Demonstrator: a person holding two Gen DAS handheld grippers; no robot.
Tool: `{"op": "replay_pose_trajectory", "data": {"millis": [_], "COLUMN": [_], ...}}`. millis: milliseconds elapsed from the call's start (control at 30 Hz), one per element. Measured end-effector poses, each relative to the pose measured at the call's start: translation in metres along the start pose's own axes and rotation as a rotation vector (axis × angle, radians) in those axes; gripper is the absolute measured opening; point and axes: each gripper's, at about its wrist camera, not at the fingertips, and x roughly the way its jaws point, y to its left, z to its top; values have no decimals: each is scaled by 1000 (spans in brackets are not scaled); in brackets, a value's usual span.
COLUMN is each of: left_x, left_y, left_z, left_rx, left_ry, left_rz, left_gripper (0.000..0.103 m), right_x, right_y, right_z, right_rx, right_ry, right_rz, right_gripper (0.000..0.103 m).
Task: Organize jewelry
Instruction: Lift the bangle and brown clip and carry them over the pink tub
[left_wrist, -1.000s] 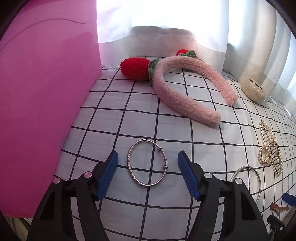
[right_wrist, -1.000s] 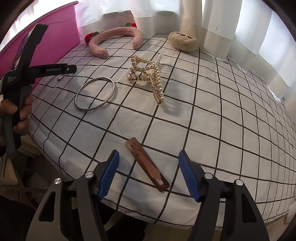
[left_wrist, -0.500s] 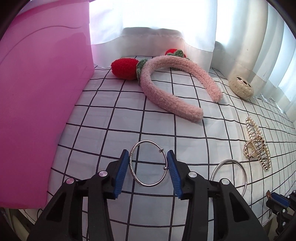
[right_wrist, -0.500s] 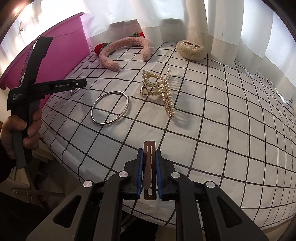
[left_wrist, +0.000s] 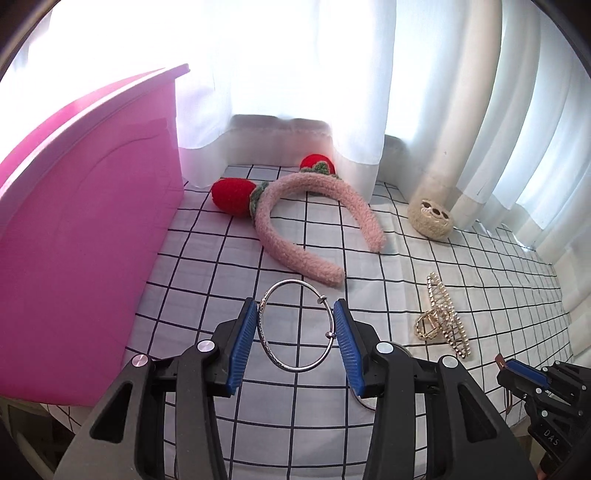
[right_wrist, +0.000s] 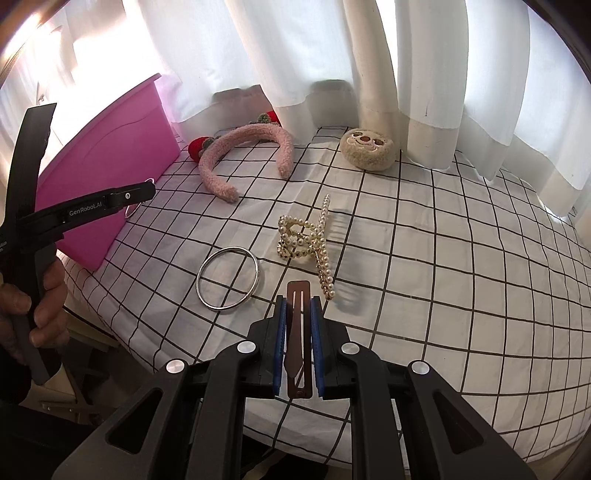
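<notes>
My left gripper (left_wrist: 295, 304) is shut on a thin silver bangle (left_wrist: 291, 281), held across its width and lifted off the checked cloth (left_wrist: 207, 258). The same left gripper (right_wrist: 140, 192) appears at the left of the right wrist view, beside the pink bin (right_wrist: 110, 166). My right gripper (right_wrist: 298, 300) is shut on a flat brown hair clip (right_wrist: 297, 332), which stands lengthwise between the pads above the cloth's front edge. On the cloth lie a larger silver bangle (right_wrist: 198, 284), a pearl claw clip (right_wrist: 306, 240) and a pink fuzzy headband (right_wrist: 221, 155).
The tall pink bin (left_wrist: 74, 240) stands at the left edge of the cloth. A red strawberry plush (left_wrist: 231, 195) and a beige round plush (left_wrist: 430, 219) sit near the white curtains at the back. A person's hand (right_wrist: 40, 302) grips the left tool.
Both grippers went from open to shut, the left on the thin bangle and the right on the brown clip. Both then rose with their items off the cloth.
</notes>
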Motion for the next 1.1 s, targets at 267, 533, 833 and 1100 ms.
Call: {"op": "replay_pose_trajectory", "data": {"millis": [267,533,833,1100], "left_x": [-44,-94,-139,-160], "left_y": [5,22,66,134], "left_z": [19,43,61,63], "left_rx": [-11,-45,-124,-220], "left_ry": [-81,-182,-268,-304], "left_rz": [-12,4,62,191], "left_gripper": [42,42,42,42], "right_x": [-24,-42,-54,-55], "right_y": [11,39,83,154], "right_z": [36,74,125,181], "right_rx": [-24,-81,-164,-284], "right_ry": [-86,-168,-244,-305], "right_rz": [9,38,107,230], "right_gripper": [13,13,13,13]}}
